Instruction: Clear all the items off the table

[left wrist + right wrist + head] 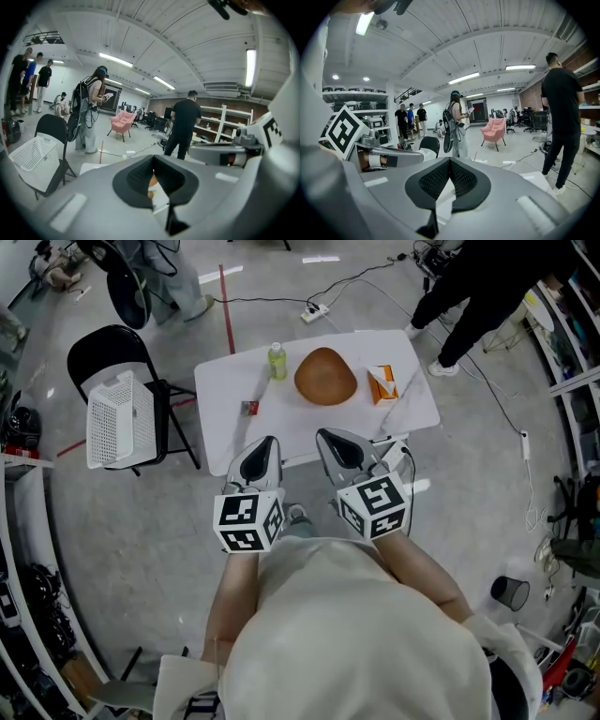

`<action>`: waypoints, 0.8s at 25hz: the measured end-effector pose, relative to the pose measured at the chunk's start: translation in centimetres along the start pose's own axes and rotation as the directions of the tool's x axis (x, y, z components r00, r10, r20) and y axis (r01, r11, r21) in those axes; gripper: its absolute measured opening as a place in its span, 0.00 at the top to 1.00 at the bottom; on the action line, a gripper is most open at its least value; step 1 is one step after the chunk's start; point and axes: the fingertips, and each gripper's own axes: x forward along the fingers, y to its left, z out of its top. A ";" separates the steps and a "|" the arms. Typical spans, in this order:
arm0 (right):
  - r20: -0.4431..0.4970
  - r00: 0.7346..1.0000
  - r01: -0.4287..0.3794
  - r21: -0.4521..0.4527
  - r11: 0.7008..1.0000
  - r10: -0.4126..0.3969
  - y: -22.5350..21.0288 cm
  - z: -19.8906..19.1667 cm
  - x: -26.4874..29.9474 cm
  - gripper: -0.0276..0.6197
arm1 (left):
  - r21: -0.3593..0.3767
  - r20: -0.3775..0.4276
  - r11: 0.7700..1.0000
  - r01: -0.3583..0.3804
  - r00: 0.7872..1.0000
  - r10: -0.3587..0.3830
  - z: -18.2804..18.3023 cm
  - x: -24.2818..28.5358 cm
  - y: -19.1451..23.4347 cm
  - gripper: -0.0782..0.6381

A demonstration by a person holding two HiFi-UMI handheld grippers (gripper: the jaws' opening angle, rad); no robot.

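The left gripper [269, 443] and the right gripper [325, 435] are held side by side over the near edge of the white surface [417, 409]. The fingers of each are pressed together, with nothing between them. Just ahead of the left fingers, a small red-and-white packet [248, 408] is seen lying. Farther ahead, a brown wooden bowl [325, 377] is set beyond the right fingers, a green bottle [277, 360] stands upright beyond the left fingers, and an orange-and-white carton [382, 383] is placed right of the right fingers. Well left of the left fingers, a white basket [120, 418] is carried on a black chair [108, 345].
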 end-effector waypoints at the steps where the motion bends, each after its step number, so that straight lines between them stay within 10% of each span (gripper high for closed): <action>1: -0.004 1.000 0.000 0.002 1.000 0.000 -0.1 0.0 0.7 0.96 | 0.000 -0.003 1.000 0.000 1.000 0.000 0.1 0.5 0.6 0.88; 20: -0.079 0.996 0.049 0.034 0.998 -0.046 -2.9 -0.4 8.6 0.96 | 0.034 -0.050 0.999 0.032 0.998 -0.030 1.5 7.0 6.3 0.88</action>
